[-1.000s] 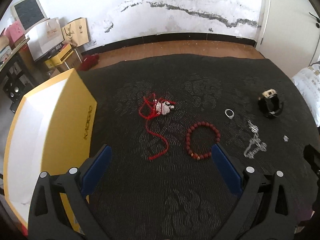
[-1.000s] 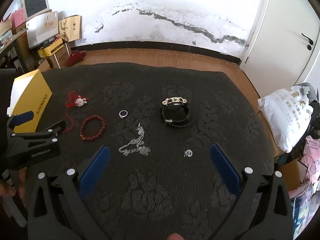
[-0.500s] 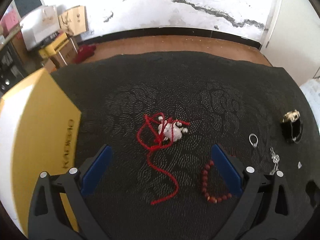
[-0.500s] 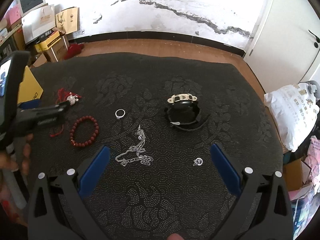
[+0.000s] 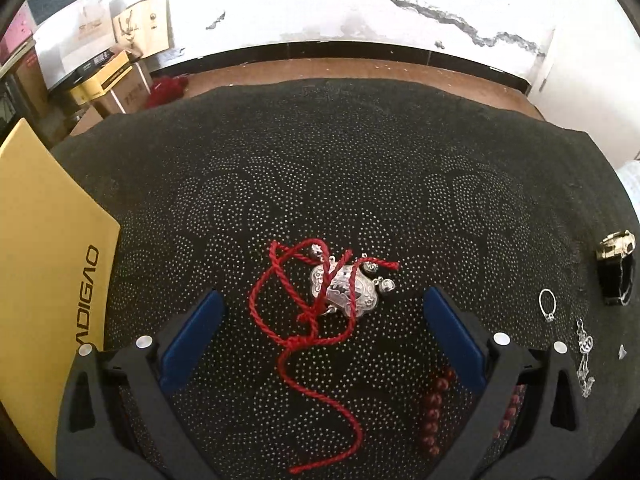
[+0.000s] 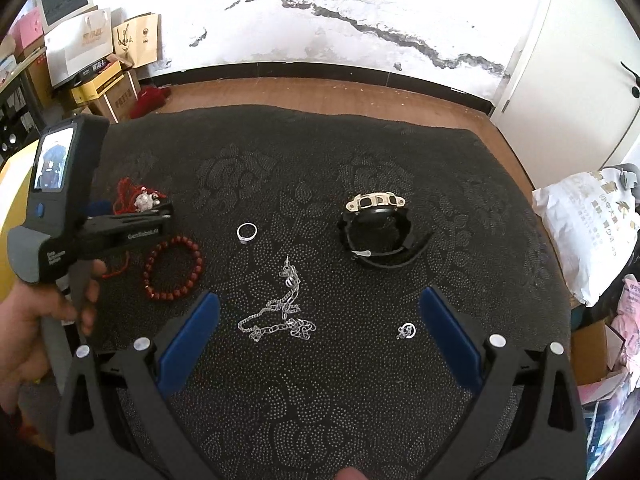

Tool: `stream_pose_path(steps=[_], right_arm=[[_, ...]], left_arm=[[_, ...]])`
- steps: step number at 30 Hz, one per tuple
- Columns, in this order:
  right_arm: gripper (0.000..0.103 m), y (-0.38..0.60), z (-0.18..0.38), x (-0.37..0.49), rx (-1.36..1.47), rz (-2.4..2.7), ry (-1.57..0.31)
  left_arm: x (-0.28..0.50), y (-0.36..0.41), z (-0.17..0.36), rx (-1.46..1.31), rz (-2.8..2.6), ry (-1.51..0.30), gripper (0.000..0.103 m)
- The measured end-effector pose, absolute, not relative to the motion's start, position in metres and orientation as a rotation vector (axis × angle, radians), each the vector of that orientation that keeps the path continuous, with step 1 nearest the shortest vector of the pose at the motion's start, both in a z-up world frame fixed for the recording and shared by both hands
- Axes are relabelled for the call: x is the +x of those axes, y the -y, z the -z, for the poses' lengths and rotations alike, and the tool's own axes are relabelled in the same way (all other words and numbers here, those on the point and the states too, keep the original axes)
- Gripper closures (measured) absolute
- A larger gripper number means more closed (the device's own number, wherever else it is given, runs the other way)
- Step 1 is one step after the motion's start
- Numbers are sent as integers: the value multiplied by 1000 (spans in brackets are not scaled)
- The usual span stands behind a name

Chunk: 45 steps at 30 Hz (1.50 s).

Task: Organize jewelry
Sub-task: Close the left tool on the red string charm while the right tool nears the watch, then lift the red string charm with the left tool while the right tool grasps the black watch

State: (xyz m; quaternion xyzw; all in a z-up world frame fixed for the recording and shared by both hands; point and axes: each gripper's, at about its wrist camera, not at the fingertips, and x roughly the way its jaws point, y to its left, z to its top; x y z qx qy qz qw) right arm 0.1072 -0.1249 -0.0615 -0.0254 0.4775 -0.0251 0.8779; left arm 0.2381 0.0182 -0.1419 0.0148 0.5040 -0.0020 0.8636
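Note:
A red cord necklace with a silver pendant [image 5: 344,292] lies tangled on the black cloth [image 5: 360,168]. My left gripper [image 5: 322,300] is open, low over it, with the pendant between the blue pads [image 5: 192,336]. A red bead bracelet [image 5: 434,408] sits just behind the right finger. My right gripper [image 6: 319,300] is open and empty above a silver chain [image 6: 280,312]. Ahead of it lie a silver ring [image 6: 246,232], the bead bracelet [image 6: 174,268], a black watch [image 6: 374,228] and a small silver charm [image 6: 407,330].
A yellow box [image 5: 48,280] stands at the cloth's left edge. A hand [image 6: 36,316] holds the left gripper's handle [image 6: 52,200]. Boxes and bags [image 6: 100,68] line the far left wall. A white sack [image 6: 592,232] lies off the right edge.
My left gripper has moved forward and down onto the red cord necklace, which now fills the gap between its fingers. The right gripper has edged closer to the chain.

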Motion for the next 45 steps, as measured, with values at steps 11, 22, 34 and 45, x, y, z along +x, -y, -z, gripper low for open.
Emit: stream_pose_path(steps=[11, 22, 34, 45], right_arm=[[6, 141, 51, 102, 12, 40, -960], [6, 163, 54, 97, 10, 8, -957], [6, 209, 111, 103, 76, 51, -1097], [5, 213, 143, 170, 44, 65, -1076]], left_arm=[[230, -29, 131, 28, 11, -1038, 72], [187, -44, 64, 54, -9, -976, 73], [150, -39, 17, -10, 94, -925, 73], [154, -45, 31, -17, 89, -957, 73]])
